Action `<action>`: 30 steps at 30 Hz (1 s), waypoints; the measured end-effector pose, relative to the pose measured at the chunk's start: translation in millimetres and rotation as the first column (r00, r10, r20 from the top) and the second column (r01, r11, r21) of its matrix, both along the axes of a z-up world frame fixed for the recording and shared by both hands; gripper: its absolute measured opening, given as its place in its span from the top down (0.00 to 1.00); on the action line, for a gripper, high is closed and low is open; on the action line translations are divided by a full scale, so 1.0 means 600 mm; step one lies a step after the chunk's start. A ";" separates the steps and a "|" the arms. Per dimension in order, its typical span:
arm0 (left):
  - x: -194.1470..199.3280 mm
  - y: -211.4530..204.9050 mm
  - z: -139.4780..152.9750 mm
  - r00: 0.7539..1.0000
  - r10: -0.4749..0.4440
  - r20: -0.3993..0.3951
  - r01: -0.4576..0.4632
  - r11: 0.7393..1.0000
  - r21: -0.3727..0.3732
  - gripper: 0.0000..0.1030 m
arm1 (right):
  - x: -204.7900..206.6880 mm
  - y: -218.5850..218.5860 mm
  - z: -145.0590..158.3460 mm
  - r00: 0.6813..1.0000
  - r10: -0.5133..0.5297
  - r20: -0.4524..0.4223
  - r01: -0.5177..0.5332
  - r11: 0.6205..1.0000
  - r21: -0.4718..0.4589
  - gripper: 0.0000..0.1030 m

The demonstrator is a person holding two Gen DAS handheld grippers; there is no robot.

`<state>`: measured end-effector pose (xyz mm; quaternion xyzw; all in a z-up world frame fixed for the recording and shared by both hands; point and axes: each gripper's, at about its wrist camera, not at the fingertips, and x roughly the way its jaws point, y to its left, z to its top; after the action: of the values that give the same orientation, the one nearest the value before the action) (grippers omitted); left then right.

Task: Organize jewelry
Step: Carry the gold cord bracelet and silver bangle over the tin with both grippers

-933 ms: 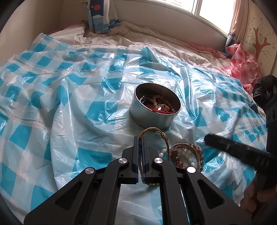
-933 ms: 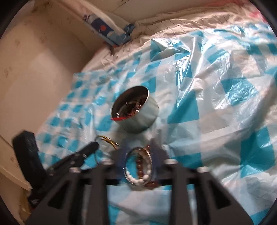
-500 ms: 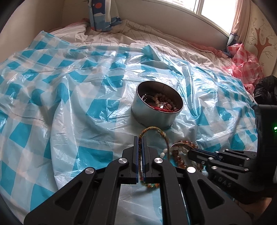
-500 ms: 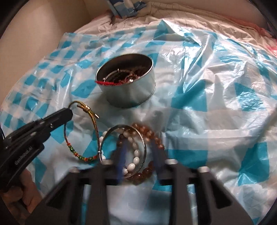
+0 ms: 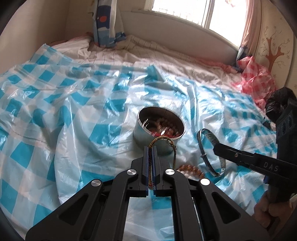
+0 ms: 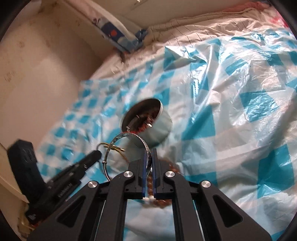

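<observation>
Right wrist: bangle [image 6: 128, 138] in right gripper [image 6: 148, 163]

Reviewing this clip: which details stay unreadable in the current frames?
- Contents of the round metal tin: motion-blurred in both wrist views; individual pieces indistinct.
- Brown and white bead bracelets: mostly hidden behind the left tool in the left view.
- Silver bangle: lower arc hidden by the right tool.

A blue-checked plastic sheet [image 5: 78, 103] covers the bed; window [image 5: 194, 13] at upper right, red-checked bag [image 5: 256, 77] far right.
</observation>
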<state>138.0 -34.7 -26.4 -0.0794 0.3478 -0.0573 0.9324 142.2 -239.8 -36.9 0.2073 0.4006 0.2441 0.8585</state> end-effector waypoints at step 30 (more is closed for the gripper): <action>0.108 0.013 0.024 0.997 0.039 0.061 -0.028 0.986 -0.167 0.97 | 0.079 0.017 0.034 0.988 -0.127 0.090 0.120 0.989 0.087 0.94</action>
<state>202.6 -26.6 -11.8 -0.1607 0.3106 -0.0728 0.9340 189.5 -229.4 -16.7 0.2546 0.3354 0.2160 0.8809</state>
